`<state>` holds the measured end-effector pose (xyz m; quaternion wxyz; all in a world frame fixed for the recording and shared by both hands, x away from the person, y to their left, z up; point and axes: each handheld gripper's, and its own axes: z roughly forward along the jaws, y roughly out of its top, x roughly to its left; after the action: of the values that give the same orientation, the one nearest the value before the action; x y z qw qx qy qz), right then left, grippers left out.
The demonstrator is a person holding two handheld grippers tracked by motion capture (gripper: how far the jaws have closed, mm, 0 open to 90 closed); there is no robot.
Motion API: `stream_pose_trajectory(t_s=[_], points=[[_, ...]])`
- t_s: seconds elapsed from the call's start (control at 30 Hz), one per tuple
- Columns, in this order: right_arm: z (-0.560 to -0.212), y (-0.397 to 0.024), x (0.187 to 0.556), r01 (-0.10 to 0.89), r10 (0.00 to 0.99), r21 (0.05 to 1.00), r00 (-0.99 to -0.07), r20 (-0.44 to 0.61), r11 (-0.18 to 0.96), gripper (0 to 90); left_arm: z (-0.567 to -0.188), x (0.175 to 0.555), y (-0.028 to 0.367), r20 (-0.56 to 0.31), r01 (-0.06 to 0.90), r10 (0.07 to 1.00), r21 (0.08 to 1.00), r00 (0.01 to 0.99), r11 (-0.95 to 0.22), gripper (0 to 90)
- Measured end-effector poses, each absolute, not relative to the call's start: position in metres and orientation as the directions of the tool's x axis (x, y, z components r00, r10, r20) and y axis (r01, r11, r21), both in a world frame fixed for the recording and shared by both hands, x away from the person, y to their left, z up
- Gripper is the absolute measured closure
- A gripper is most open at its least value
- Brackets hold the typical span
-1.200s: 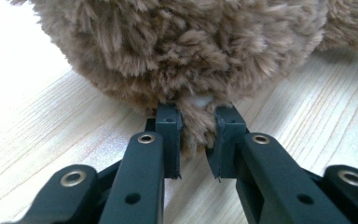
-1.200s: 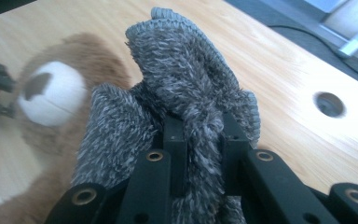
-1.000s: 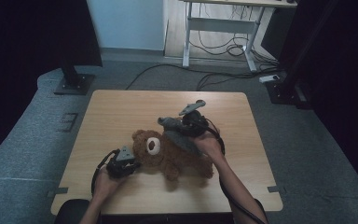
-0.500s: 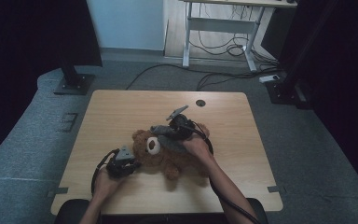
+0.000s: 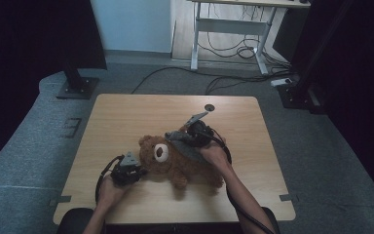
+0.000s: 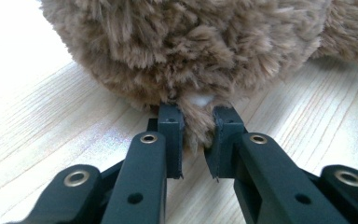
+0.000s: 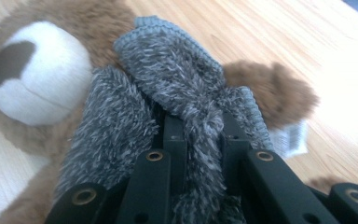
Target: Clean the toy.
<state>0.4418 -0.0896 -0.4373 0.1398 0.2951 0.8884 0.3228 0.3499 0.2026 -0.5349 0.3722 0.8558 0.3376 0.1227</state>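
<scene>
**Teddy bear pinned at both ends on the desk**

A brown plush teddy bear (image 5: 180,163) lies on its back on the light wooden desk (image 5: 126,114), toward the near edge and roughly at the middle of its width, head to the left in the high view and legs trailing right. Its white muzzle with the dark nose (image 7: 25,77) faces up.

The left hand-held gripper (image 6: 198,135) lies low on the desk just left of the bear's head; in the high view it sits at (image 5: 126,169), held by the person's left hand (image 5: 109,187). Its two black jaws are clamped on a tuft of brown fur at the bottom of the head, with a scrap of white showing between the pads. The jaws stand close together with only that pinch of plush between them.

The right hand-held gripper (image 7: 199,123) comes in over the bear's chest, seen from above at (image 5: 190,136), with the person's right hand (image 5: 214,156) behind it. Its jaws are clamped on a fold of a fuzzy grey knitted scarf (image 7: 168,88) that lies across the bear's neck and chest, just beside the muzzle. A brown ear or paw (image 7: 270,91) shows beyond the scarf, and a white sewn-in label (image 7: 291,137) sticks out just beside it.
</scene>
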Motion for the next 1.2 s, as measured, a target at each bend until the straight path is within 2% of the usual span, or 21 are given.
stream_pose_trajectory(t_s=[0.73,0.97,1.2], points=[[-0.452,-0.17,0.434,0.542,0.741,0.638,-0.668,-0.068,0.547,77.2,-0.536,0.351,0.203,-0.05,0.491,0.67,0.722,0.74,-0.487,77.0],[-0.427,-0.19,0.416,0.526,0.758,0.683,-0.65,-0.061,0.507,77.2,-0.536,0.351,0.204,-0.058,0.494,0.671,0.724,0.74,-0.482,76.9],[-0.396,-0.174,0.398,0.451,0.712,0.727,-0.698,-0.076,0.519,77.2,-0.536,0.352,0.204,-0.062,0.493,0.671,0.728,0.739,-0.476,76.8]])
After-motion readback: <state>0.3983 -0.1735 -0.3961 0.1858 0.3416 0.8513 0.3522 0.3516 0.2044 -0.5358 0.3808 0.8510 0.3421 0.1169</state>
